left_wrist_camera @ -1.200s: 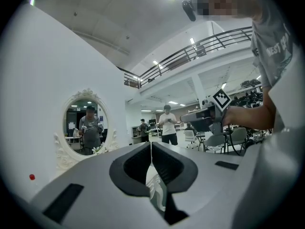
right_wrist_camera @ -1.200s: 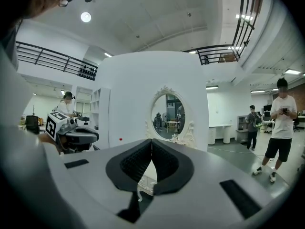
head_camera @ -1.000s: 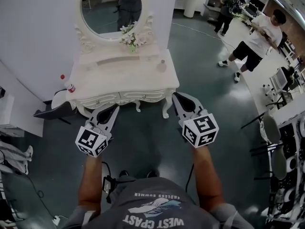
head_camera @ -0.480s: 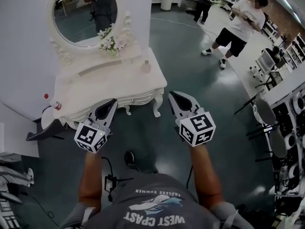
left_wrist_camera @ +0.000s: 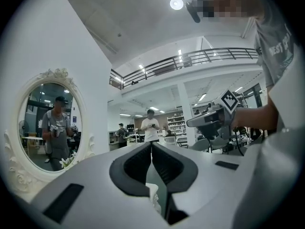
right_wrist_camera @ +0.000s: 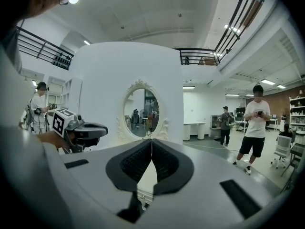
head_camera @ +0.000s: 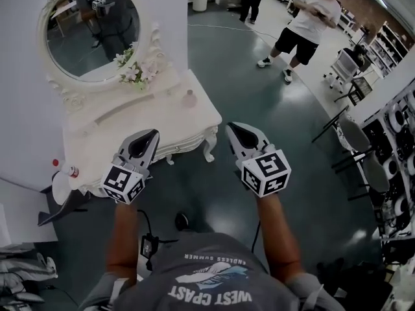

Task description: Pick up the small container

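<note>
The small container (head_camera: 189, 98), a pale pinkish bottle, stands near the right end of the white dressing table (head_camera: 130, 131), below the flowers (head_camera: 134, 71). My left gripper (head_camera: 150, 135) is shut and empty, its tip over the table's front edge, well short of the container. My right gripper (head_camera: 232, 129) is shut and empty too, over the floor just right of the table's corner. In the left gripper view the left gripper's (left_wrist_camera: 152, 144) jaws meet in a closed seam. The right gripper view shows the right gripper's (right_wrist_camera: 151, 141) jaws closed the same way, pointing at the oval mirror (right_wrist_camera: 141, 112).
An oval mirror (head_camera: 87, 30) rises behind the table. A red-capped bottle (head_camera: 65, 170) sits on a round stool at the table's left. A person in a white T-shirt (head_camera: 310, 17) stands at the far right. Chairs (head_camera: 355, 140) and shelving line the right side.
The dressing table has slid left and nearer in the head view as I step toward it. Both grippers have stayed shut and empty.
</note>
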A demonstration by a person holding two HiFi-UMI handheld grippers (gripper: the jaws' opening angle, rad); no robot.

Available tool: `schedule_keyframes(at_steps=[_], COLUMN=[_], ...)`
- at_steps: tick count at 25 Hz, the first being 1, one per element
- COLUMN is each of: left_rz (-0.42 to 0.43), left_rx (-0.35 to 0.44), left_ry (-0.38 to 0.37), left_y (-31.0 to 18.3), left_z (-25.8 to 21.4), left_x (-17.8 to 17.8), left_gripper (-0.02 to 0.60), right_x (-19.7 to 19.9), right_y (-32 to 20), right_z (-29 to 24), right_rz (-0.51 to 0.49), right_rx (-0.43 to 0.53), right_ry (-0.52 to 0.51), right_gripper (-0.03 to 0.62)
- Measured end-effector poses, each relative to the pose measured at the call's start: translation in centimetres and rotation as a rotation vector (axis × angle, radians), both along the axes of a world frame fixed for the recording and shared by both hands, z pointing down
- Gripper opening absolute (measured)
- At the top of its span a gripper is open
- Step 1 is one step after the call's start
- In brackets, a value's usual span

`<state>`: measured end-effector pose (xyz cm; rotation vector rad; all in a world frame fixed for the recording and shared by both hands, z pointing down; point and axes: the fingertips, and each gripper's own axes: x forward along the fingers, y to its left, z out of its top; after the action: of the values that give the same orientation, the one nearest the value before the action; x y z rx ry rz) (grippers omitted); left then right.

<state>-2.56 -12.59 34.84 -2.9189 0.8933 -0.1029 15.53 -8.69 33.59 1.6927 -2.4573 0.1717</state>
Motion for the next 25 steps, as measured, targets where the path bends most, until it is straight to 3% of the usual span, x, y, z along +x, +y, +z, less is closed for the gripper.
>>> schedule_keyframes(at_steps=[12, 25], left_rz=[0.098, 0.113], left_rx=[-0.006, -0.016], left_ry=[0.017, 0.043], left_y=[-5.6, -9.9], left_z=[0.4, 0.9], left_x=[-0.6, -4.2], left_gripper=[0.023, 0.023], right_x=[-0.7, -3.9], right_y=[-4.0, -8.0], right_z=[0.2, 0.1], right_rz=[0.101, 0.111], right_rx=[-0.015, -0.013], right_ry=[0.022, 0.054], right_gripper=[0.026, 0.026])
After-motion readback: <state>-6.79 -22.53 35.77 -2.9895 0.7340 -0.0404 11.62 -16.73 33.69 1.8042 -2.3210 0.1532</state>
